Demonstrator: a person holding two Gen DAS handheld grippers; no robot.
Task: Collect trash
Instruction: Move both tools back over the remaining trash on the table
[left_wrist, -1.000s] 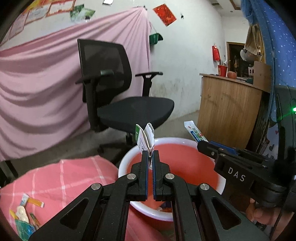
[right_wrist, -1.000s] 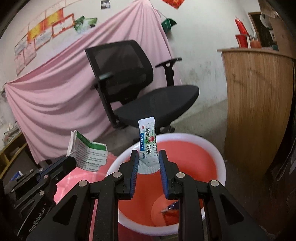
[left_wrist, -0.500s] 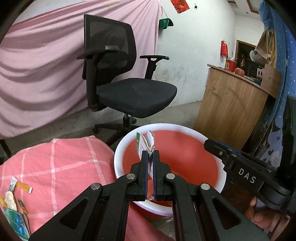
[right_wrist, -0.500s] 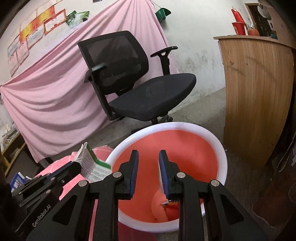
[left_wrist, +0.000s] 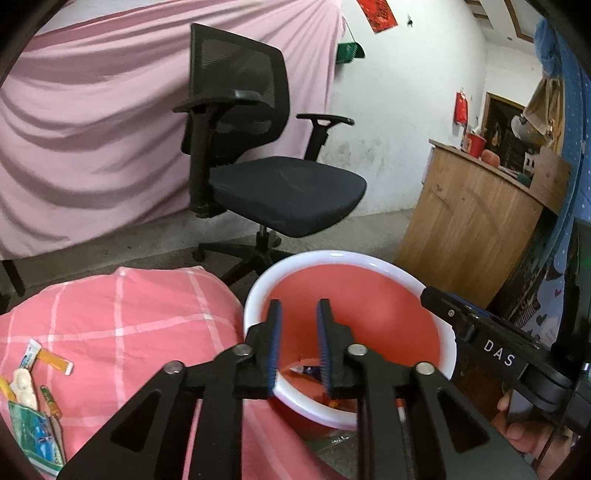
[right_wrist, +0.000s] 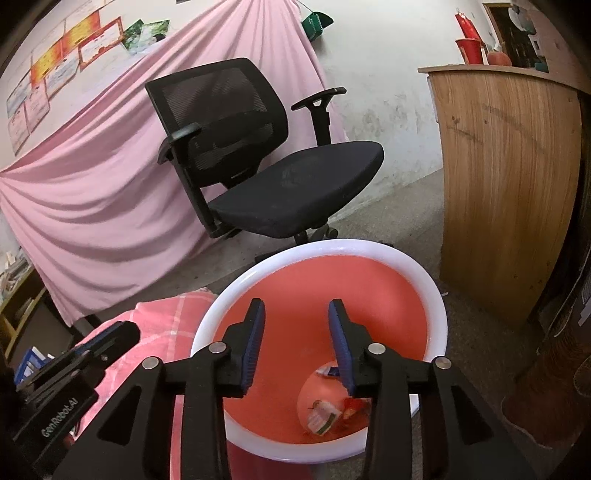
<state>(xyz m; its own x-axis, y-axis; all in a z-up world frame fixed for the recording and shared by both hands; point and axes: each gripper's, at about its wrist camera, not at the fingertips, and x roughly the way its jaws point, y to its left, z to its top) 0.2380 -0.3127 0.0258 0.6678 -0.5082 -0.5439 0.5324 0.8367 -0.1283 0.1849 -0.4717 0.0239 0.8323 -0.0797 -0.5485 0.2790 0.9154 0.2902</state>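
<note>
A red bin (left_wrist: 369, 291) (right_wrist: 369, 295) with a white rim stands on the floor under both grippers. My left gripper (left_wrist: 298, 306) hangs over its left rim, its jaws opening with nothing between them. My right gripper (right_wrist: 296, 306) is over the bin's middle, jaws also opening and empty. At the bin's bottom lie several wrappers (right_wrist: 323, 415), one of them white and green. More wrappers (left_wrist: 33, 373) lie on the pink checked cloth (left_wrist: 122, 317) at the left. The right gripper's body (left_wrist: 491, 350) shows at the right in the left wrist view.
A black office chair (left_wrist: 258, 173) (right_wrist: 266, 162) stands behind the bin before a pink drape (left_wrist: 92, 129). A wooden counter (right_wrist: 506, 173) rises at the right. A hand (left_wrist: 524, 435) holds the right gripper at the lower right.
The right gripper let go of its white sachet first, then the left let go of its green-and-white packet; both dropped into the bin. Both pairs of jaws have spread wider.
</note>
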